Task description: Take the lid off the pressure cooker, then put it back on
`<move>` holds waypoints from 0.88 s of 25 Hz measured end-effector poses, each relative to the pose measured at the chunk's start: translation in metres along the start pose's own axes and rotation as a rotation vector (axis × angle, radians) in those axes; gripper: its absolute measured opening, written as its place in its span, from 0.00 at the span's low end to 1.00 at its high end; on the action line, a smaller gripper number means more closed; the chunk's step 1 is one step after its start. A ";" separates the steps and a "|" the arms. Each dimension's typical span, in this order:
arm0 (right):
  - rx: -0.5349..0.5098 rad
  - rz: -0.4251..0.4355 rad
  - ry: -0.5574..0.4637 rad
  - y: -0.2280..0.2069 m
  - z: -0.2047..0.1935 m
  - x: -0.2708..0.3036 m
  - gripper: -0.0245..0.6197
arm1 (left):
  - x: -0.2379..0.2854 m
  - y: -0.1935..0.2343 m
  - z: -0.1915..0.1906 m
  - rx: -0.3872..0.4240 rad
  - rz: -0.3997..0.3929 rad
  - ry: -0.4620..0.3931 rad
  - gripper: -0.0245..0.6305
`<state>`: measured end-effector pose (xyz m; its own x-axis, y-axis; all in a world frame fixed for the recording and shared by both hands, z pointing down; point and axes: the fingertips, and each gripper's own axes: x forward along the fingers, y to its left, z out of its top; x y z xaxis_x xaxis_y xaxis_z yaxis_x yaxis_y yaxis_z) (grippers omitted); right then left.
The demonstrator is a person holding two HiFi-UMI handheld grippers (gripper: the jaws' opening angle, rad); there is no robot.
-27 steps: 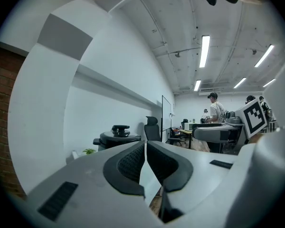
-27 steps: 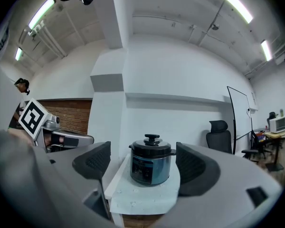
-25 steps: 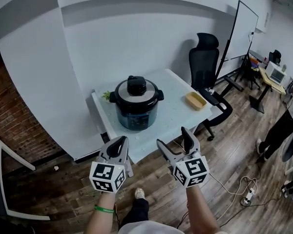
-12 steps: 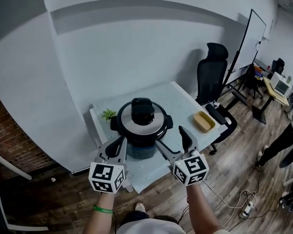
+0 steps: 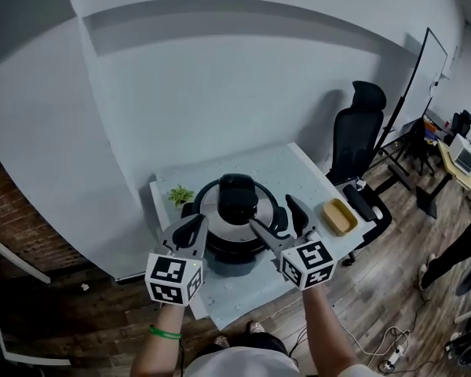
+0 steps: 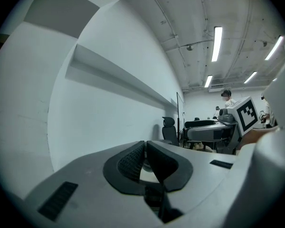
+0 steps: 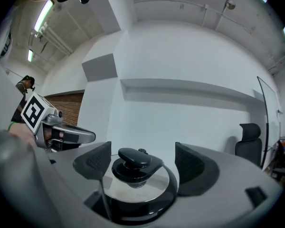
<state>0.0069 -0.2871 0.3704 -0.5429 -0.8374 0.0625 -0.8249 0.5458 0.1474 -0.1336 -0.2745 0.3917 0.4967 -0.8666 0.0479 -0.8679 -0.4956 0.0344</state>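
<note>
The pressure cooker (image 5: 234,246) stands on a white table (image 5: 298,171), with its steel lid (image 5: 212,210) and black knob (image 5: 237,196) on top. My right gripper (image 5: 274,216) is open and hovers at the cooker's near right; in the right gripper view the lid (image 7: 137,186) and the knob (image 7: 134,159) lie between and beyond the spread fingers. My left gripper (image 5: 192,226) is at the cooker's near left with its pads (image 6: 133,158) pressed together and nothing in them. Neither gripper touches the cooker.
A small green plant (image 5: 178,195) sits at the table's back left and a yellow tray (image 5: 339,217) at its right. A black office chair (image 5: 361,132) stands right of the table. A white wall rises just behind it.
Both grippers and the head have come forward. The cooker, which was well ahead of the grippers, now lies right between them.
</note>
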 end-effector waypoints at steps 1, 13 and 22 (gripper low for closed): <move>-0.002 0.027 0.007 -0.001 -0.002 0.006 0.66 | 0.005 0.002 0.000 0.000 0.012 0.005 0.07; -0.158 0.553 0.223 0.025 -0.025 0.072 0.66 | 0.043 0.020 0.004 0.025 0.121 0.046 0.07; -0.249 0.834 0.356 0.051 -0.038 0.095 0.62 | 0.049 0.033 0.004 0.029 0.175 0.078 0.07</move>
<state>-0.0805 -0.3399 0.4209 -0.8294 -0.1609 0.5350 -0.1118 0.9861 0.1233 -0.1380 -0.3339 0.3916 0.3363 -0.9330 0.1280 -0.9403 -0.3402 -0.0096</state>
